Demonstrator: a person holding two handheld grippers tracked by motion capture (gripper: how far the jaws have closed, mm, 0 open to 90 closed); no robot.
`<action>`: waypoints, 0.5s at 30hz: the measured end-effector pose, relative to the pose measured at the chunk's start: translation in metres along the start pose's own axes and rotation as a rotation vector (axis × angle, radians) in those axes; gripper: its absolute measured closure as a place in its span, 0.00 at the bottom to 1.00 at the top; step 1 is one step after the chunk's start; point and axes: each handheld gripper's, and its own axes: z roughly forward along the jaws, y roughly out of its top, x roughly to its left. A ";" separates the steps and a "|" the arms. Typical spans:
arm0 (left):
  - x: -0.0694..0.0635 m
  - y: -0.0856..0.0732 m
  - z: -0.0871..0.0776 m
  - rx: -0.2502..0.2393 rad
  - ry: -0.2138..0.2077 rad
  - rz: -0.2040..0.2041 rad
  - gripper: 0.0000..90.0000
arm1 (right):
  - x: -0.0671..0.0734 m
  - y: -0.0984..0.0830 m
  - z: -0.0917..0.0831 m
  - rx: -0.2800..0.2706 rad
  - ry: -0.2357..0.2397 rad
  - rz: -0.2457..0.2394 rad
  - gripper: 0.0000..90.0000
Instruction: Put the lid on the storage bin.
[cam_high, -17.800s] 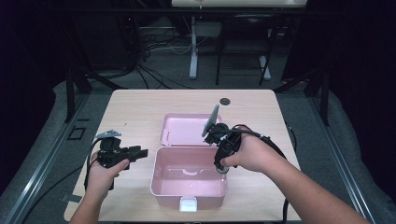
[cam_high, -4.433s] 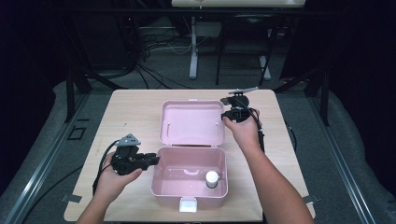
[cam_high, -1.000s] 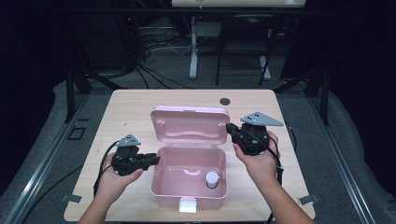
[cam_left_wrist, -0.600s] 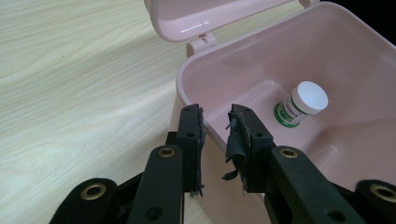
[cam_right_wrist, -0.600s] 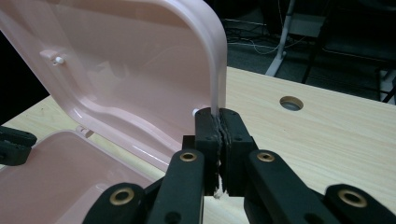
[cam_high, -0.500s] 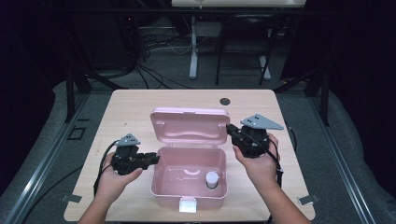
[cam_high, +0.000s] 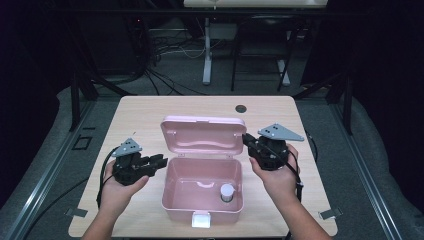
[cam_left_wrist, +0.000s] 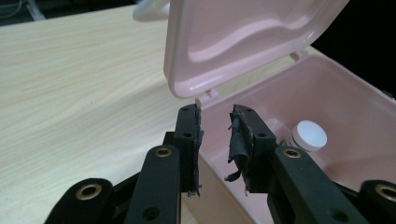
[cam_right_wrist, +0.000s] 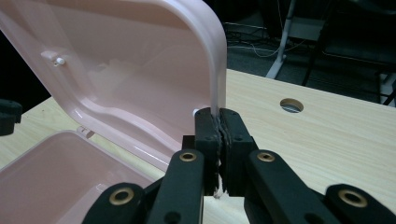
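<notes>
While pinching the lid's side edge, right gripper clamped tight; left gripper just loosened, straddling the box wall untouching. Bottle inside. Bare table around.

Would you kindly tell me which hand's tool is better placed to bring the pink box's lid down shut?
The right. The right tool is already clamped on the side edge of the half-raised lid, so it can swing it down. The left tool straddles the left wall of the box, its jaws just opening.
</notes>
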 end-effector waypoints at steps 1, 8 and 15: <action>0.000 0.001 -0.001 -0.008 0.003 0.000 0.80 | 0.000 0.000 0.000 0.000 0.000 -0.001 0.97; -0.004 0.008 -0.004 -0.069 0.031 0.033 0.79 | 0.001 0.000 -0.001 -0.001 0.003 0.000 0.97; -0.007 0.020 -0.007 -0.131 0.054 0.048 0.79 | 0.000 0.000 0.000 -0.002 0.008 0.000 0.97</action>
